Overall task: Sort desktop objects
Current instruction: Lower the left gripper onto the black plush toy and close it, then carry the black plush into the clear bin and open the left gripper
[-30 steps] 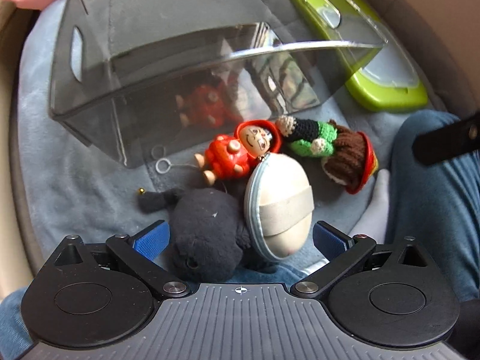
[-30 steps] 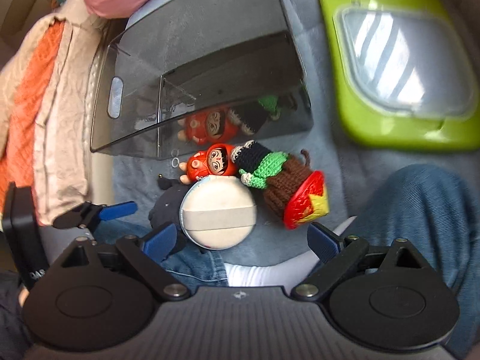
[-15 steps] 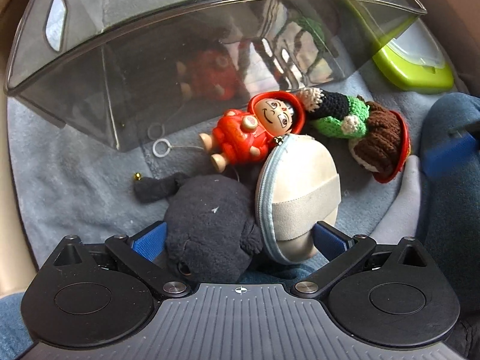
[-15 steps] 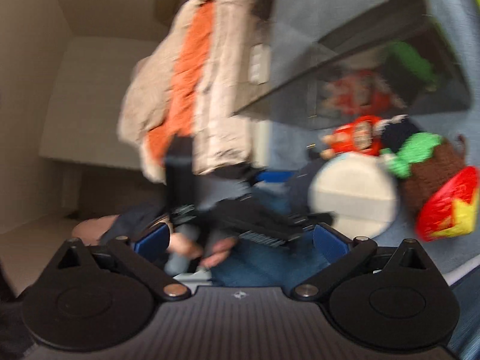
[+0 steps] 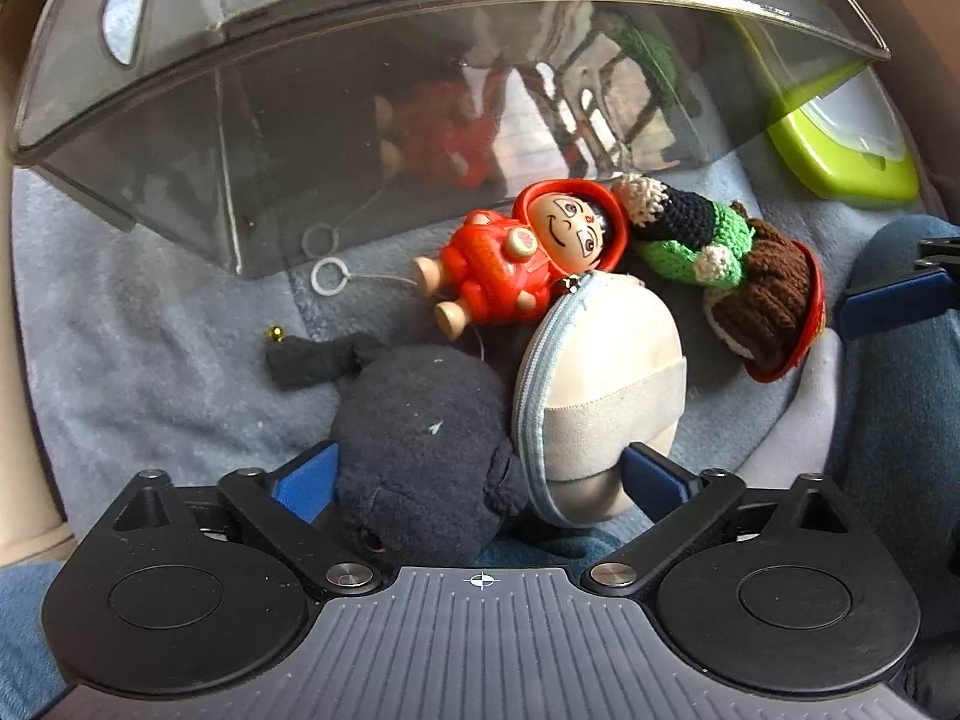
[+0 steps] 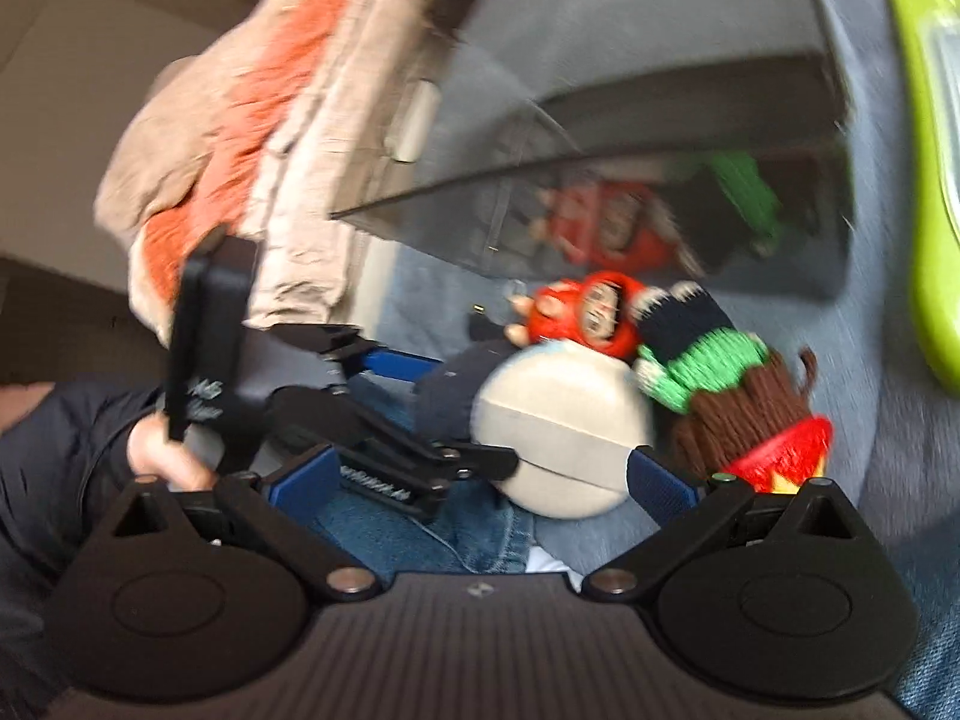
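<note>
Red doll, black plush, beige pouch (pale-blue zip).

Left gripper: black housing with two round discs, silver pivot screws, ribbed grey centre plate bearing a crosshair mark, blue finger pads; operator wears blue jeans and dark sleeve, bare-skinned hand.

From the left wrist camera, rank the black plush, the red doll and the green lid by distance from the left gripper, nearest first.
1. black plush, between the left gripper's open fingers, left side.
2. red doll, farther ahead, centre.
3. green lid, far right, behind the clear bin.
</note>
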The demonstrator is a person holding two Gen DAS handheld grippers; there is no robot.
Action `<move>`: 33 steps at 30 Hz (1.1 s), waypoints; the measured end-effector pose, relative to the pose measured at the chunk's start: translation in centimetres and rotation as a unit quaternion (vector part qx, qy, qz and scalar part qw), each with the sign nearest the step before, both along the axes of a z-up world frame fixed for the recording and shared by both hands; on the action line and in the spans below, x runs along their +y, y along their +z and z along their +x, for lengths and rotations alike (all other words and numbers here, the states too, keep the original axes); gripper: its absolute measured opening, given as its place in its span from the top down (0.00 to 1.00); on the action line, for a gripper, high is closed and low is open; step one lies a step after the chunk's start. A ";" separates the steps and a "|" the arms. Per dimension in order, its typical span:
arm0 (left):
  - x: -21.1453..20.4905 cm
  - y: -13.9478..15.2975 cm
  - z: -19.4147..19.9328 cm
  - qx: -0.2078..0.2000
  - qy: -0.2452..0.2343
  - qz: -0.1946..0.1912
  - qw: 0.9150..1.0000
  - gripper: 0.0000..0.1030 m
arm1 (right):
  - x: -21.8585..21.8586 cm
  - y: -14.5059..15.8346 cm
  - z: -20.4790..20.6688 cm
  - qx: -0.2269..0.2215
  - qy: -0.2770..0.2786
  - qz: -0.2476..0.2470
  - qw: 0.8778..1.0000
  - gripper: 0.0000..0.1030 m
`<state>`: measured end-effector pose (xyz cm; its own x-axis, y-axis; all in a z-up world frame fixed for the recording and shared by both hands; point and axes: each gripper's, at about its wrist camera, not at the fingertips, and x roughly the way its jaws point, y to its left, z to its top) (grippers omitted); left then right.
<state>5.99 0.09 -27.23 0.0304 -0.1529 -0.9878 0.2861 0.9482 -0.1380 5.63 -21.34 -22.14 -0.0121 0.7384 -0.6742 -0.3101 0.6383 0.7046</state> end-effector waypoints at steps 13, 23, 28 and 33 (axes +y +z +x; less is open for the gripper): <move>1.2 4.3 -0.1 -0.007 0.047 -0.013 0.999 0.58 | -0.5 1.6 -2.8 -0.033 0.037 0.024 0.998 0.00; 2.3 10.1 -0.6 -0.042 0.058 -0.067 0.995 0.61 | 0.5 2.5 -3.9 -0.056 0.047 -0.004 0.997 0.00; 2.9 15.7 0.4 -0.076 0.072 -0.104 0.989 0.61 | 0.7 2.4 -4.0 -0.053 0.047 -0.005 0.997 0.00; 3.0 22.0 3.6 -0.133 0.083 -0.120 0.980 0.63 | 0.6 2.1 -3.8 -0.048 0.044 -0.002 0.998 0.00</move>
<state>9.57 3.06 -5.19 0.3256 -0.3517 -0.8777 0.1864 0.9339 -0.3050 1.80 -20.70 -20.09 -0.0117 0.7340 -0.6790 -0.4318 0.6088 0.6655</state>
